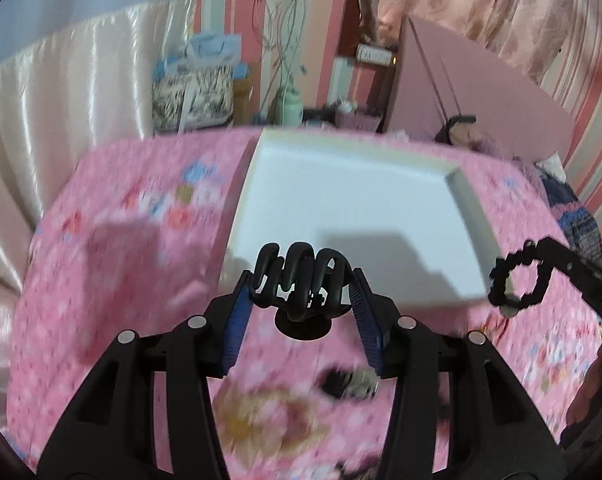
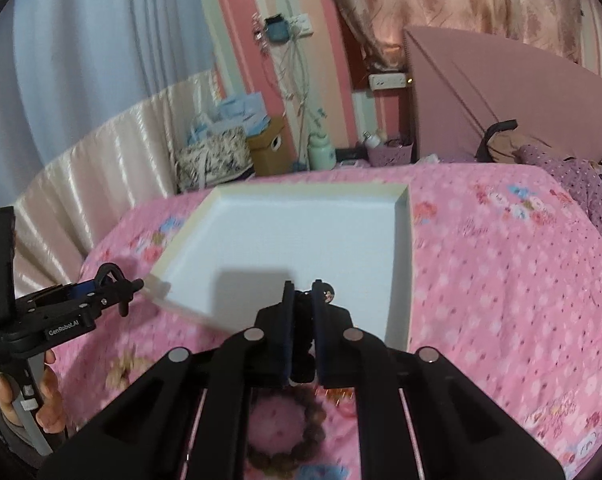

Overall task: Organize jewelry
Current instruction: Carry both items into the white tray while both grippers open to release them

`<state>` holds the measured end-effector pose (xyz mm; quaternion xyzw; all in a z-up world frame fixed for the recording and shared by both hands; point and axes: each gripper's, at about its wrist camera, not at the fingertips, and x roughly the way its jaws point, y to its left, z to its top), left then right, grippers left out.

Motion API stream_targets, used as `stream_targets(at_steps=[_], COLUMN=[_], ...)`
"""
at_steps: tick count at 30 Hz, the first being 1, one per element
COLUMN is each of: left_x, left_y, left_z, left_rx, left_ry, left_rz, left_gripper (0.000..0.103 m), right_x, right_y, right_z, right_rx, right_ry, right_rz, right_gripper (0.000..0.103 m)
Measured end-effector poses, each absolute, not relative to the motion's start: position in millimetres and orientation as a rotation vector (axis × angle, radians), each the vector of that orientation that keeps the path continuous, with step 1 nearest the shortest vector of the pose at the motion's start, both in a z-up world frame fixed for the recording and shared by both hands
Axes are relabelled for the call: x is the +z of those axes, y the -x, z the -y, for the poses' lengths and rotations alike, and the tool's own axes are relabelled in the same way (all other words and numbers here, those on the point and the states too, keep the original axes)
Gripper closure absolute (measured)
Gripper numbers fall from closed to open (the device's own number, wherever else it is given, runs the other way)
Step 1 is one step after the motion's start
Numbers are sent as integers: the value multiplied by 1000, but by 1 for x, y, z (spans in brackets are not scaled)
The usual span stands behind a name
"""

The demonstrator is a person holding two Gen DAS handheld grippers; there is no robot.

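Pink bed (image 2: 501, 280) below, white tray (image 1: 341, 208) just ahead of both. Left gripper (image 1: 301, 280) clenched on black hair claw (image 1: 299, 276): stiff, light, springy, best pinched across its sides. Right gripper (image 2: 303, 300) clamped on black scrunchie (image 1: 517, 280): soft, squashy, snag-prone.

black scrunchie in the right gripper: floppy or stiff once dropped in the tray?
Likely floppy: the scrunchie hangs as a ruffled loop from the right hand-held gripper. Probably light, unlikely to roll. It should settle flat in the white tray.
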<state>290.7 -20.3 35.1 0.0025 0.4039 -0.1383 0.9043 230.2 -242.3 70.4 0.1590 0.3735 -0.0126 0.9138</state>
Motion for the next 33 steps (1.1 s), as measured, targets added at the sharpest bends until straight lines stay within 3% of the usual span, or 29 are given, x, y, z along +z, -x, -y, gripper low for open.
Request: stream_targets(at_steps=[6, 15, 33], left_x=[19, -18, -38], left_y=[-332, -358, -359], left_z=[33, 29, 30], left_rx=[-239, -218, -185], left_ry=[-14, 6, -38], left_rz=[-849, -925, -981], left_gripper=[55, 55, 54], right_x=[36, -6, -33], right_y=[-247, -264, -272], right_z=[260, 259, 246], right_rx=[-56, -155, -207], right_ry=[-403, -297, -162], right_rz=[-803, -907, -982], right_gripper=[95, 95, 92])
